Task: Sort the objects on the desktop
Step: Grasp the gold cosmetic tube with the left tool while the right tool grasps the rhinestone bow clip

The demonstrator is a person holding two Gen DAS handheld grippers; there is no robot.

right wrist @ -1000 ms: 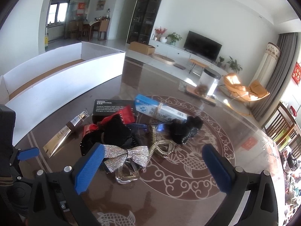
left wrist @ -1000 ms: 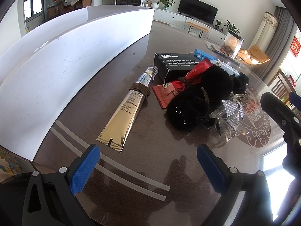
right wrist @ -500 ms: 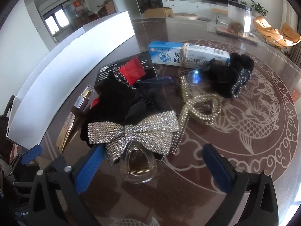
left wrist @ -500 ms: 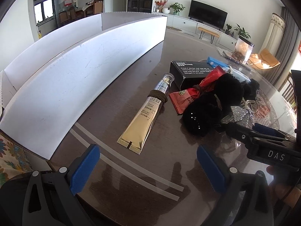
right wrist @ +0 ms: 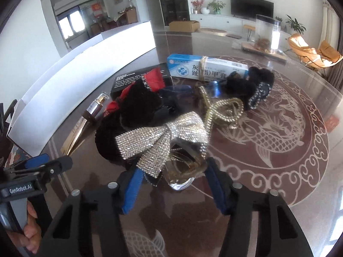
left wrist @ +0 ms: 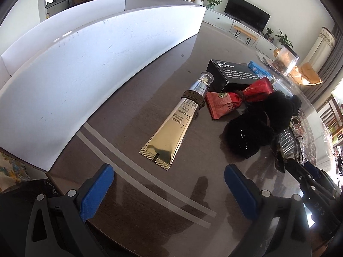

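The rhinestone bow clip [right wrist: 163, 137] is pinched by the right gripper [right wrist: 171, 184], crowded by black scrunchies [right wrist: 137, 109]; the left gripper [left wrist: 169, 184] is held spread near the gold tube [left wrist: 171, 132].

The left gripper [left wrist: 169, 177] hovers with jaws wide apart near the gold tube [left wrist: 171, 128], while the right gripper [right wrist: 173, 182] has jaws narrowed around the clear hair clip [right wrist: 182, 171].

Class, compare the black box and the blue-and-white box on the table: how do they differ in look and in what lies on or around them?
1. The black box is dark with white English print; the blue-and-white box is pale with Chinese characters and a round emblem.
2. The blue-and-white box has a band wound around its middle; the black box shows none.
3. A red packet overlaps the black box; a black furry hair clip sits against the blue-and-white box.

Both are cardboard cartons lying flat.
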